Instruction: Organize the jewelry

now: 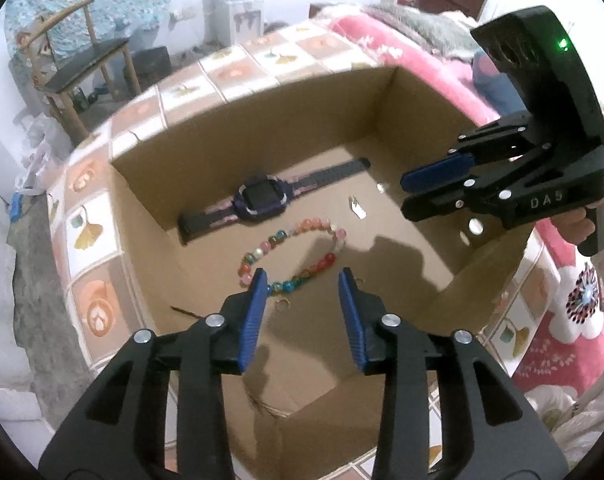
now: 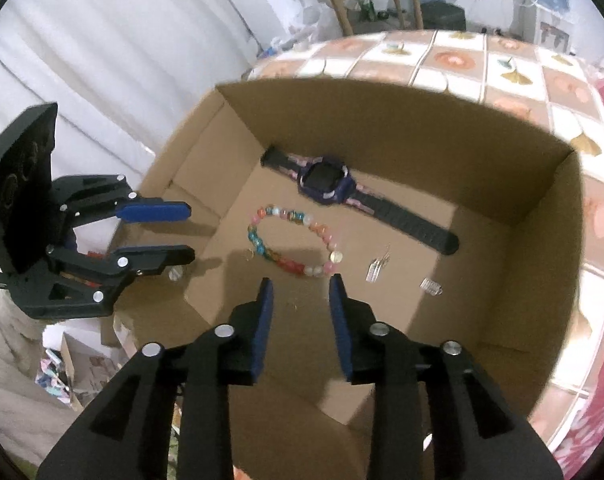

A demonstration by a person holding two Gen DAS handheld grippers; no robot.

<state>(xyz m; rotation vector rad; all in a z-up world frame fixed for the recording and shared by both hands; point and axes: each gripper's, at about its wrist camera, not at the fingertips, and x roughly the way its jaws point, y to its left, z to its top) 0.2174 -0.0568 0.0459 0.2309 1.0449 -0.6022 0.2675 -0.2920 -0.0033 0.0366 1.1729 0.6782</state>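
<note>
Blue-padded, the left gripper [image 1: 302, 280] hangs nearest the lens over the near side of the cardboard box [image 1: 261, 128], its jaws parted and nothing between them. Opposite it, the right gripper [image 2: 297, 284] also stands with jaws apart and empty, tilted down over the same box. Both hover above the contents; neither touches anything.

Largest of the jewelry inside is the watch [image 2: 326, 178], lying flat along the far wall with both straps stretched out. I judge it the heaviest piece: a rigid purple case with flexible rubbery straps, so a pinch across the case sides should hold better than a pinch on a floppy strap.

Next in size, the beaded bracelet [image 2: 291, 242] lies as an open loop in the middle of the floor, just beyond both grippers' fingertips. Its round, glossy beads look slippery and the loop will sag, so I would close the pads across 1 short run of beads.

Smaller still, a clear drop earring [image 2: 376, 270] lies beside the bracelet, and a second clear piece [image 2: 432, 286] lies near it. These look light and fragile, flat on the cardboard, needing a shallow fingertip pinch. 2 tiny gold rings [image 1: 283, 304] lie near the bracelet, hardest of all to catch.
</note>
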